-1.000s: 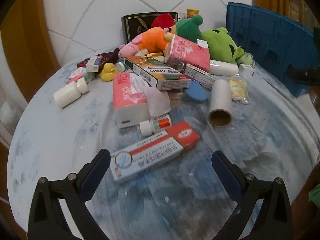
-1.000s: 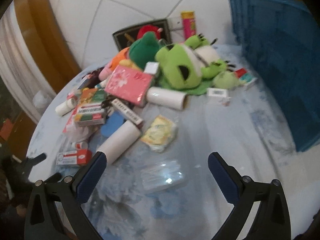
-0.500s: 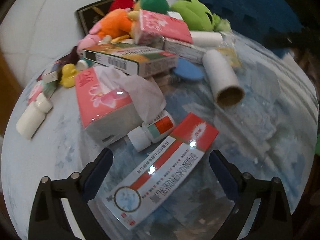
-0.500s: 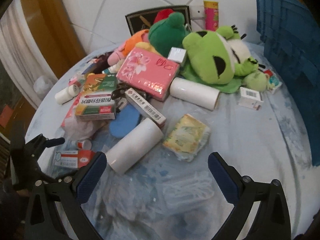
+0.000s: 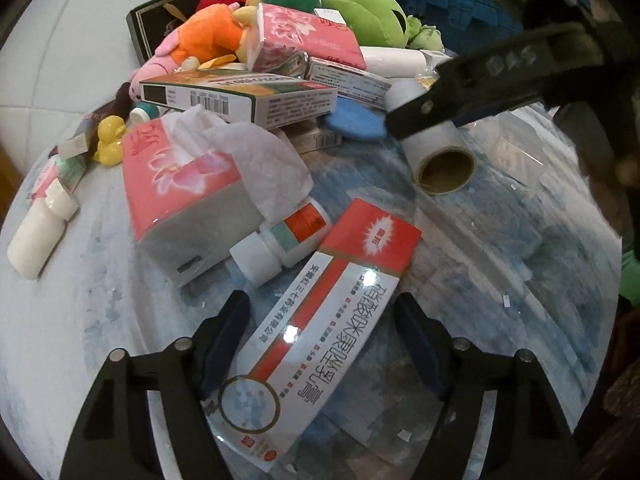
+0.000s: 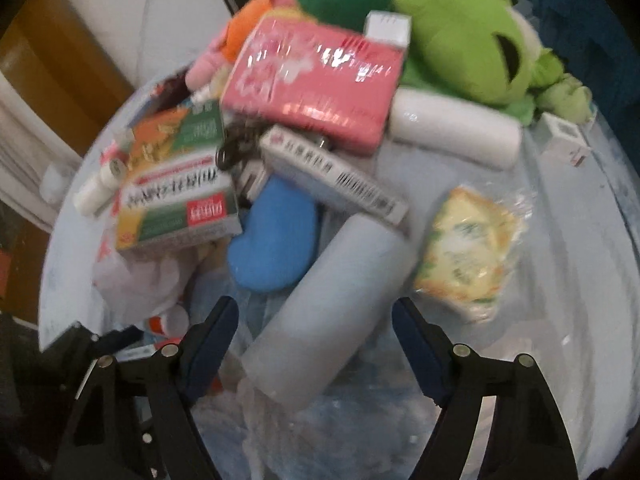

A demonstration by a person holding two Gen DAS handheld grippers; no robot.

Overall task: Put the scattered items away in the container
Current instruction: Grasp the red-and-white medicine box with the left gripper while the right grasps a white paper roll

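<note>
Two paper rolls (image 5: 436, 148), two pink tissue packs (image 5: 188, 192) (one open), one yellow duck (image 5: 109, 140)

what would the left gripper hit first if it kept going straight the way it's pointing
Most likely the long red and white medicine box, which lies flat on the table directly between the closing jaws of the left gripper. Depth is hard to judge, but nothing else sits in that line.
</note>
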